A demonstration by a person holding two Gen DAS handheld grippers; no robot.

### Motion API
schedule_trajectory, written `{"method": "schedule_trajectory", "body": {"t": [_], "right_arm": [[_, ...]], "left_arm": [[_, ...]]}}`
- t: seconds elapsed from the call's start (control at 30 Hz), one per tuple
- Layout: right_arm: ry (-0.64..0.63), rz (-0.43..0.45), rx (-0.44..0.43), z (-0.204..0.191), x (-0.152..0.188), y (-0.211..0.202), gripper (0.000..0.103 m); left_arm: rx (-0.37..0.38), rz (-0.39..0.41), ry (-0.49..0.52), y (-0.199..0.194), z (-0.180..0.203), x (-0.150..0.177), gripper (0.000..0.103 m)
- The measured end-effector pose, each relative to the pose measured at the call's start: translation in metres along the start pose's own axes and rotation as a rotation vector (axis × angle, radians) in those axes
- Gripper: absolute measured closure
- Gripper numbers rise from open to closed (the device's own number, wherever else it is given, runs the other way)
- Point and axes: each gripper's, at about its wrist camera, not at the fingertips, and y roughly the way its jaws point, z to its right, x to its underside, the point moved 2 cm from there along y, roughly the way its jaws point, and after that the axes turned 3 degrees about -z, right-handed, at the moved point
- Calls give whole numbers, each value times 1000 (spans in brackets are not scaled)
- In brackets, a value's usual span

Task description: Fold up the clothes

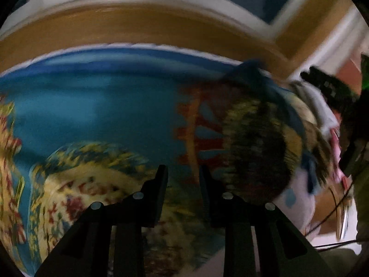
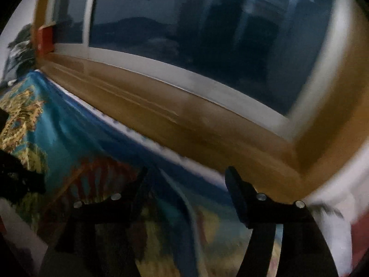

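A blue cloth (image 1: 103, 106) with yellow and red patterns and a white hem lies spread out in the left wrist view. A dark yellow-and-black bunched part (image 1: 256, 143) rises at its right. My left gripper (image 1: 183, 173) hovers low over the cloth with its fingers partly apart. Blur hides whether the pads press on any fabric. In the right wrist view the same cloth (image 2: 69, 133) runs along a wooden ledge. My right gripper (image 2: 188, 170) stands wide open above it, with nothing between its fingers.
A wooden ledge (image 1: 138, 27) and a dark window (image 2: 207, 34) border the far side of the cloth. More clothes, white and pink (image 1: 327, 115), are heaped at the right beside dark equipment (image 1: 329, 87) and cables (image 1: 332, 210). White fabric (image 2: 334, 212) lies at the right.
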Motion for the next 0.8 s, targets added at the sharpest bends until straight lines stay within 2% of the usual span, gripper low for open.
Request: {"method": "schedule_trajectory", "body": {"t": [0.13,0.2,0.27,0.37,0.4,0.47,0.6,0.63,0.67,0.8], "right_arm": [[113,-78,85,11,50,-25,37],[195,-123,112,13,75,-37,37],[275,-146,86,10,88,-41,37],[351,-147,-11,-11,98,-40,37],[350,-137,-44,-19,93,-39,39],[330,-117,-120,-34,77,-36,50],[195,-136,-287,-79,26,14,75],[148,-158,-300,-91,17,28,85],[99,-181,-309,-103,7,42,88],[-15,-250,-259,-125,-17,100,89]], "left_arm": [[58,-39,152,2,41,9,72],[71,-61,213,13,58,0,71],[82,-77,253,16,66,4,71],[91,-87,281,7,61,15,71],[90,-90,287,5,58,18,71],[69,-88,277,6,51,20,71],[61,-73,192,5,25,25,71],[62,-69,167,6,18,27,71],[63,-71,150,10,14,27,71],[86,-48,111,10,5,32,71]]}}
